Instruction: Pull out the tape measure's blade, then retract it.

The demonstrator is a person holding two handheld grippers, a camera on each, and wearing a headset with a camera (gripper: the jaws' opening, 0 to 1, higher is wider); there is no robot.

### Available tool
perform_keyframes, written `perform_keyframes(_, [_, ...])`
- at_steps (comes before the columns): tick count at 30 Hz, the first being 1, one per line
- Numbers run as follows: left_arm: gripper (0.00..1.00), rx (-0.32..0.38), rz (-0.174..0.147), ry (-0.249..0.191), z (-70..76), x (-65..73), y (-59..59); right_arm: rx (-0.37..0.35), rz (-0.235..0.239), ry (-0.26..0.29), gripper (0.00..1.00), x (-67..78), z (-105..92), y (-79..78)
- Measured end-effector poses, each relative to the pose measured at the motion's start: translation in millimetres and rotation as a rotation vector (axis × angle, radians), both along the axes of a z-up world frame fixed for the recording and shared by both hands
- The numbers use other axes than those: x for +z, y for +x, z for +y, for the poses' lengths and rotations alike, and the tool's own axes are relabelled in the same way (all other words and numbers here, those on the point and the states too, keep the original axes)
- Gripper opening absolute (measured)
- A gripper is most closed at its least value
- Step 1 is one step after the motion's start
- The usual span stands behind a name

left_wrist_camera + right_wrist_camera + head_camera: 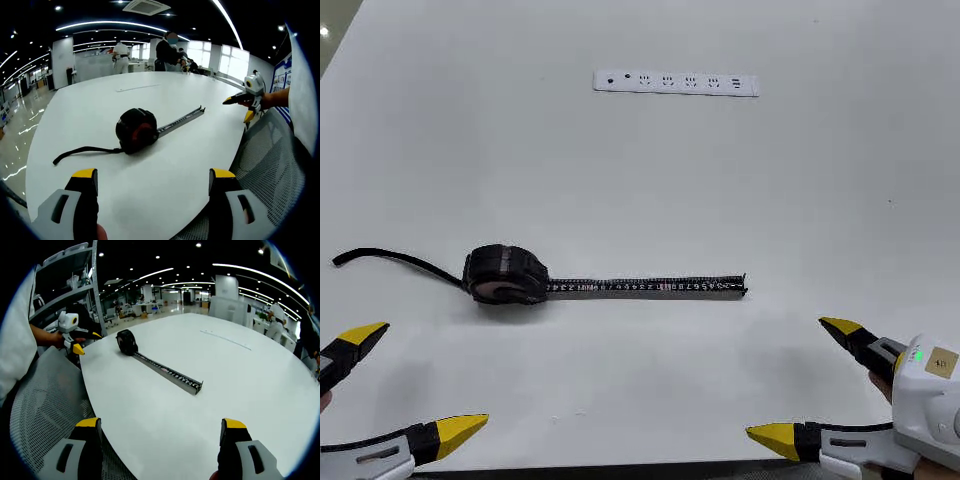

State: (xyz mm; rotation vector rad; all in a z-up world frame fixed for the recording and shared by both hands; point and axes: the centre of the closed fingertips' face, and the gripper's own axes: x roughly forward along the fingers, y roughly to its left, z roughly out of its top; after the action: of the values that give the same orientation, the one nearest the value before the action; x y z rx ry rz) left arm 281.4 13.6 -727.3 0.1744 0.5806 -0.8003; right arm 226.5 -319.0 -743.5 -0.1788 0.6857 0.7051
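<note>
Tape measure [505,275] sat centre-left on bench [640,180], blade [650,287] extended rightward — left gripper [418,381] and right gripper [795,378] at bottom corners, fingers [460,430] spread apart, holding nothing.

Black tape measure [505,275], reddish side face — its blade [645,287] dark with pale numerals; black strap [390,258]; white table [640,180]; left gripper [420,380] and right gripper [795,378] yellow-tipped.

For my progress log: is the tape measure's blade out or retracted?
Out: the blade extends from the black case flat along the white table.
</note>
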Motion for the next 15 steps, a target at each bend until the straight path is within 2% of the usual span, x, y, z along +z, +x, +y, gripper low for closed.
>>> perform_keyframes(9, [0.9,0.005,0.012,-0.005,-0.1,-1.6,-2.9,0.013,0.002,-0.004,0.98,0.7,1.7,0.0])
perform_keyframes(15, [0.91,0.0,0.02,0.007,0.3,-3.8,-4.3,0.023,0.011,-0.008,0.98,-1.9,2.8,-1.7])
